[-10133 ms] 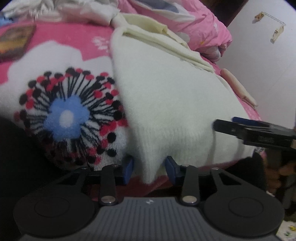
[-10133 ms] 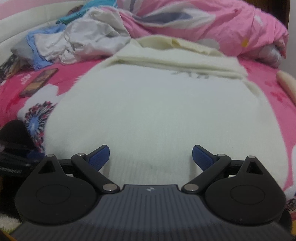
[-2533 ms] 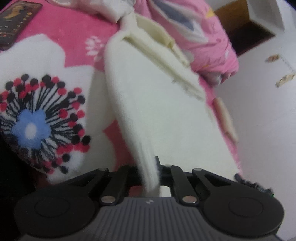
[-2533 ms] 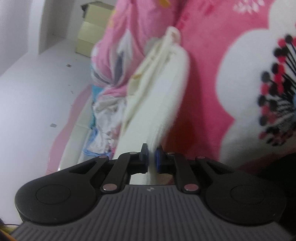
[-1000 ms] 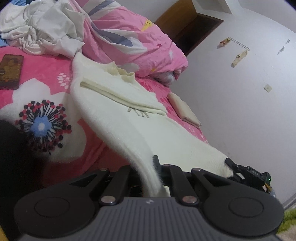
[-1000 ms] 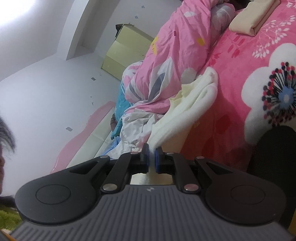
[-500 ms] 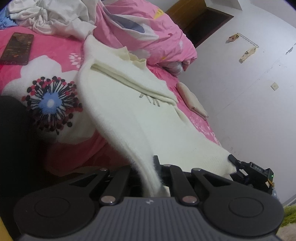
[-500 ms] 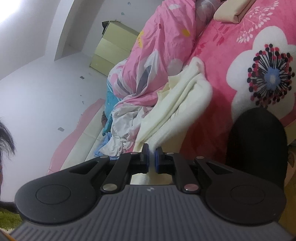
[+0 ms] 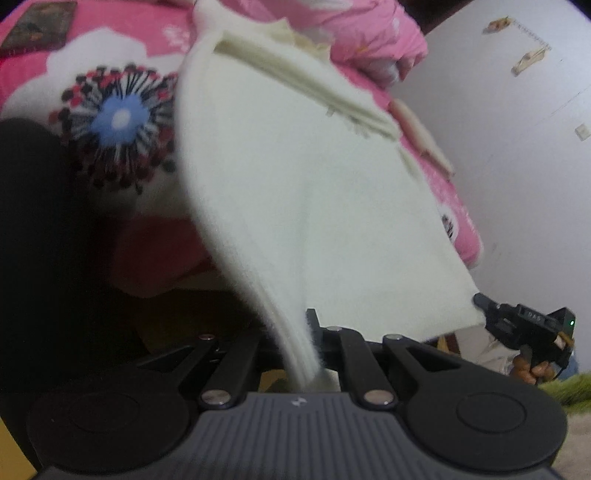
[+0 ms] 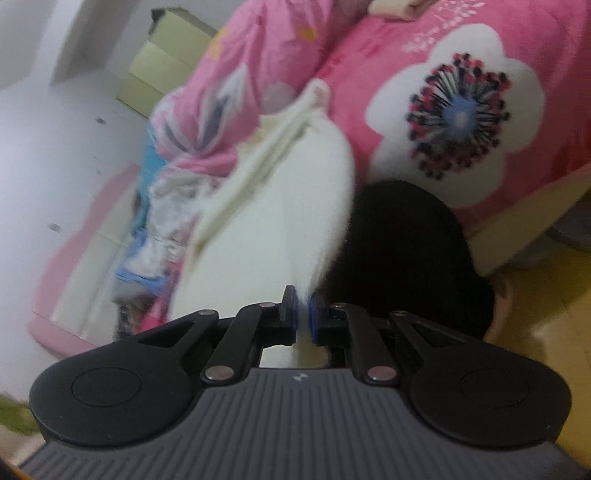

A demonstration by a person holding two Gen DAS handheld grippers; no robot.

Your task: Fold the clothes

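A cream-white fuzzy garment stretches from the pink flowered bed toward me, its far part folded in layers. My left gripper is shut on its near left corner. My right gripper is shut on the other near corner; it shows in the left wrist view at the garment's right tip. In the right wrist view the garment hangs taut from the jaws back to the bed. The near hem is held off the bed between both grippers.
Pink bedding with a blue-centred flower print lies left of the garment. A phone lies far left. A rumpled pink duvet and a clothes pile lie at the back. A folded beige item lies by the white wall. A dark shape sits at the bed's edge.
Both grippers have moved lower and closer to the bed with the garment's corners still held; the view is blurred with motion and the garment spreads flatter and wider.
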